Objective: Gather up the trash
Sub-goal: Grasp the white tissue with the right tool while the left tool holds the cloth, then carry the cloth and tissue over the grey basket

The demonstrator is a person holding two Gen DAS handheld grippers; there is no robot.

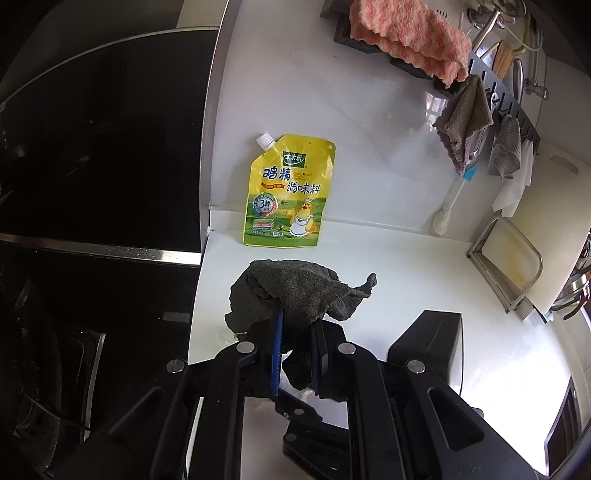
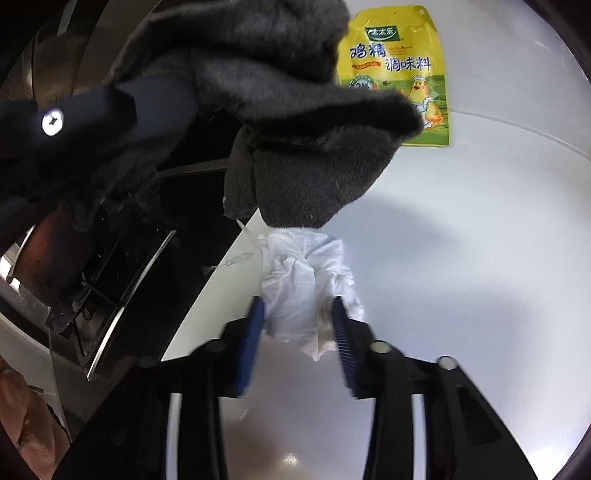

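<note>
**Tissue in the right gripper, rag in the left**

Where the white counter (image 1: 388, 266) meets the black hob (image 1: 99, 177) on its left, both grippers are at work near that edge. The counter is the largest thing in view, running back to a white wall. A rail on that wall carries a pink cloth (image 1: 410, 35) and smaller grey cloths. A steel-framed board (image 1: 508, 262) leans at the far right of the counter, and a white brush (image 1: 448, 206) hangs down the wall to the counter's back edge.

Next in size is the dark grey rag (image 1: 295, 291). The left gripper (image 1: 297, 354) is closed on it, the blue pads pressing a fold between them while the rest bunches above the fingertips. In the right wrist view the rag (image 2: 295, 122) hangs large across the upper frame, just above the trash.

The yellow pouch (image 1: 288, 192) with a white cap stands upright against the wall, behind the rag and apart from it.

Smallest is the task's thing, a crumpled white tissue (image 2: 303, 288). It lies on the counter near the hob's edge, directly under the hanging rag. The right gripper (image 2: 299, 321) has its two blue pads on either side of the tissue, pressed into the paper, so it grips the wad. A thin clear scrap (image 2: 240, 258) trails from the tissue's left side toward the hob.
</note>
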